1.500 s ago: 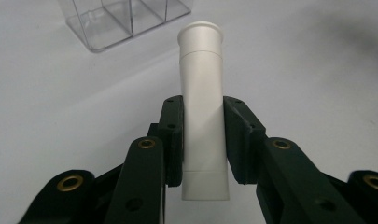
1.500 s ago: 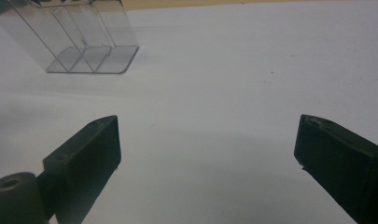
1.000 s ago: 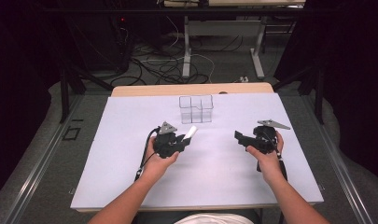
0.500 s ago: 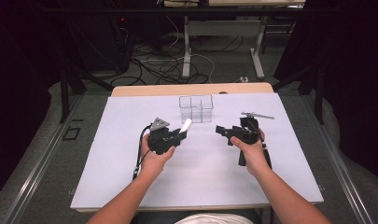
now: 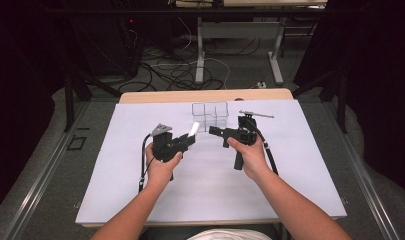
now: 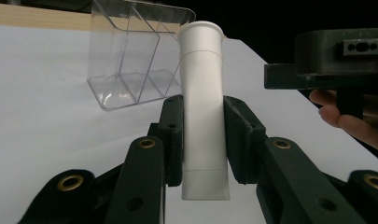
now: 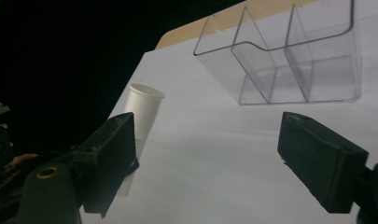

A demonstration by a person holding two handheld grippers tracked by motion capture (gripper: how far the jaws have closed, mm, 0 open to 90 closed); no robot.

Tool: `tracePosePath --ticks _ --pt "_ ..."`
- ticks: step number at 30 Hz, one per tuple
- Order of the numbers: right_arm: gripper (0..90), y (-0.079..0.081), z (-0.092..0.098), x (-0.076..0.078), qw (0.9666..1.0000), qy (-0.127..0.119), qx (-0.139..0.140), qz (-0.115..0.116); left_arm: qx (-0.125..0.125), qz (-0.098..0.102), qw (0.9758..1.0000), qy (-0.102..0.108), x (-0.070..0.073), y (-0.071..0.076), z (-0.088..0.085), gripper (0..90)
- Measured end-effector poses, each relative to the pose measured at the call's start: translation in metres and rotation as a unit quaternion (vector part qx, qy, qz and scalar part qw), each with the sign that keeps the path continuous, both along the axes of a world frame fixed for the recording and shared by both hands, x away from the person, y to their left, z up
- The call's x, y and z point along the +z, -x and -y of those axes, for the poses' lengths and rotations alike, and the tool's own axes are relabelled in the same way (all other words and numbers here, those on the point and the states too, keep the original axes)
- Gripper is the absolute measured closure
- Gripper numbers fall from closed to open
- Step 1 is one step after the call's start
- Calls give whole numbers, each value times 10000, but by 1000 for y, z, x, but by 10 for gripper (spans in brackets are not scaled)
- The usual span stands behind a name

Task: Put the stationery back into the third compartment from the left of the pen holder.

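My left gripper [image 5: 190, 138] is shut on a white plastic tube [image 5: 193, 129], gripped around its middle with the open rim pointing away toward the back of the table. In the left gripper view the pads press both sides of the tube [image 6: 203, 107]. My right gripper [image 5: 212, 131] is open, level and pointing left at the tube, a short way from it. Its jaws have just been closing a little, with nothing between them. In the right gripper view [image 7: 207, 126] the tube [image 7: 142, 116] stands beyond the left jaw. A clear divided organiser [image 5: 210, 114] sits just behind both grippers.
A white sheet [image 5: 290, 175] covers the table, with a wooden edge [image 5: 205, 96] at the back. The organiser [image 7: 280, 51] has several open compartments. Cables and table legs lie on the dark floor beyond. My right gripper [image 6: 336, 65] appears at the right in the left gripper view.
The right hand has moved left and a little up, bringing its gripper close to the tube's tip. The left hand and the tube have hardly moved.
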State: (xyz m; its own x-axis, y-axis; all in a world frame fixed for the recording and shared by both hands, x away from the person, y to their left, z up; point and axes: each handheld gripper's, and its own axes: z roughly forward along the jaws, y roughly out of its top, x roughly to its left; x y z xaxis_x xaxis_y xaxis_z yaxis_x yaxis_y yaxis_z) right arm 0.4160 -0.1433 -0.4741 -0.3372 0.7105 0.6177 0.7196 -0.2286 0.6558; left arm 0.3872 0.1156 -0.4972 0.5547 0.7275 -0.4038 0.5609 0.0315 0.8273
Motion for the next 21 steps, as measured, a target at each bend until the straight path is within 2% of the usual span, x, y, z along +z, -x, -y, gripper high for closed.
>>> tracePosePath --ticks 2,5,7,9,11,12,15,17,21 --pt "210 -2 -3 -1 10000 -35 15 35 -27 -45 10000 46 0 0 -1 704" --pt "248 -5 -5 -2 9998 -90 118 -123 -51 -98 9999 110 -1 -1 -1 704" --pt "306 -6 -6 -3 9997 -150 109 -148 -50 -160 9997 177 -2 -1 0 704" --pt "346 -7 -6 -4 9990 -233 229 -305 -79 -163 9997 185 -4 -2 0 704" --pt "381 -7 -7 -6 9991 -241 258 -255 -95 -201 9996 176 -4 -2 1 704" --pt "388 -7 -7 -6 9987 -247 369 -238 -108 -197 9996 161 -4 -1 2 704" --pt "389 -6 -8 -5 9982 -333 463 -164 -117 -185 9997 148 -5 -1 4 704" --pt "390 -5 -11 -5 9977 -489 459 -137 -141 -177 9997 135 -5 0 6 704" --pt "393 -4 -13 -5 9965 -653 478 -211 -182 -154 9996 124 -7 1 9 704"
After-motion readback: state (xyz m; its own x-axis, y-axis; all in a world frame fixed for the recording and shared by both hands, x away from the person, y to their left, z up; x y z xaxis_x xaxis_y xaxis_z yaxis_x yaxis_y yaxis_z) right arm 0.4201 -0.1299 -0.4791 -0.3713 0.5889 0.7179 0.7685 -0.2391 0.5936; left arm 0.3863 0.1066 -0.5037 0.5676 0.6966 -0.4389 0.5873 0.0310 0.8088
